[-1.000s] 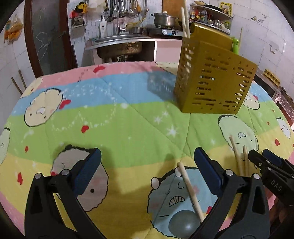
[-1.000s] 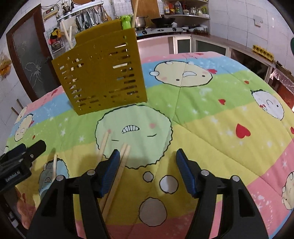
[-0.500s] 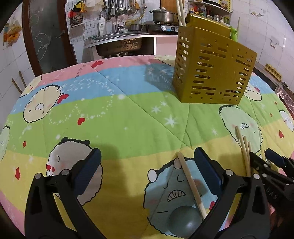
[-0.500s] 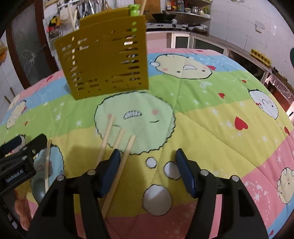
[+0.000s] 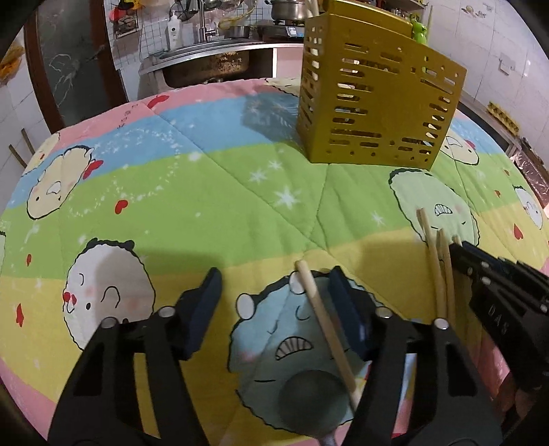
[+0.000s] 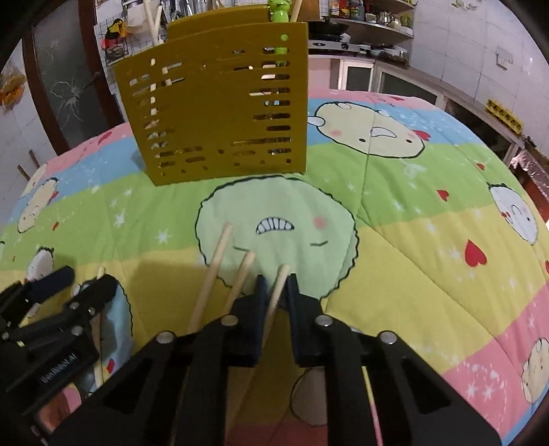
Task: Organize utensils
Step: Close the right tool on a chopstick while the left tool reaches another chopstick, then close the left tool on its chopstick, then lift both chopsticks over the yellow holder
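The right gripper [image 6: 274,284] has its fingers drawn together on one wooden chopstick [image 6: 279,284], the rightmost of three lying side by side on the desk; the stick runs up between the pads with its tip poking out beyond them. Whether it has left the cloth cannot be told. The other two loose chopsticks [image 6: 219,264] lie just to its left, fanned slightly apart, toward the near edge of the desk.

The left gripper [image 5: 274,291] has its fingers wide apart and grips nothing. Between them lies a wooden-handled ladle [image 5: 322,322], its handle touching or nearly touching the right-hand finger and its dark bowl at the near edge.

The yellow slotted utensil holder [image 6: 219,113] stands upright farther back, around the middle of the desk, on the cartoon-print quilt [image 5: 171,192] that covers it. A few pale sticks and a green frog-topped utensil [image 6: 279,10] rise out of its top, so some items seem already stowed.

In my judgement the task is partly done. Count on the cloth: three chopsticks, one of them gripped, and one ladle, so four pieces left to go in. One holder. How many pieces it contains cannot be counted.
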{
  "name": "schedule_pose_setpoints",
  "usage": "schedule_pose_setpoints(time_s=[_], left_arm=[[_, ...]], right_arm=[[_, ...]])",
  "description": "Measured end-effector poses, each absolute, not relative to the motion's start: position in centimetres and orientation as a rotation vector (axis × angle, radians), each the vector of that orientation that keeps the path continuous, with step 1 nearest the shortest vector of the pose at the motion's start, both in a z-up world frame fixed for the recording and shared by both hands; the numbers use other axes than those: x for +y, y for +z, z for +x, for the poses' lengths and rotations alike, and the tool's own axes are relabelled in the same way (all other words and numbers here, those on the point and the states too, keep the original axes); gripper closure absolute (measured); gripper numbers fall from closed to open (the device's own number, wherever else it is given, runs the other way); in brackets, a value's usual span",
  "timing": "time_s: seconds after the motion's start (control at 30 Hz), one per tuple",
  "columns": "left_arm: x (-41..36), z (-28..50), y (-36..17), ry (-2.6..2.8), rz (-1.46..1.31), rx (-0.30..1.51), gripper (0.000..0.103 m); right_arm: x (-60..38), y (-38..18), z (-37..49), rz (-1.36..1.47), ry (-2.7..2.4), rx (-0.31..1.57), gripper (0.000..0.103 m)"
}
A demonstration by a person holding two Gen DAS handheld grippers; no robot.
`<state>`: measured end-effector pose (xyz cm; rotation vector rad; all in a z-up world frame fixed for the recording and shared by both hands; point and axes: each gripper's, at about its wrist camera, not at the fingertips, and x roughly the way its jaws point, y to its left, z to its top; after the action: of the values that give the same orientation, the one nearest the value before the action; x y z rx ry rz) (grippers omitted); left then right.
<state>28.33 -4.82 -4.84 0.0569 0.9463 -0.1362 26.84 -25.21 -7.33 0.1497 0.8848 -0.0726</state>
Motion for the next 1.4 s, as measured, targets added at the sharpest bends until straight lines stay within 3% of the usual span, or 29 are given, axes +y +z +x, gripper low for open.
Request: schedule_pose_setpoints(time_s=[0.23, 0.53, 0.9, 1.4], left_arm=[[-6.4, 28.8, -4.8, -0.154, 0.067, 0.981, 0.079], [-6.9, 30.1, -4.9, -0.153, 0.048, 0.977, 0.097], [-7.0, 30.0, -3.5, -0.182, 0.027, 0.921, 0.097], [-7.3, 27.9, 6.2, -0.249, -0.005, 0.652, 0.098]], right_arm=[[-26.0, -7.4, 27.7, 0.161, -0.062, 0.888, 0.096], [-26.4, -7.3, 27.7, 0.18, -0.053, 0.866, 0.096], [-27.6, -4.9, 26.5, 0.204, -0.056, 0.795, 0.097], [-30.6, 1.7, 23.4, 0.255, -0.035, 0.581, 0.097]])
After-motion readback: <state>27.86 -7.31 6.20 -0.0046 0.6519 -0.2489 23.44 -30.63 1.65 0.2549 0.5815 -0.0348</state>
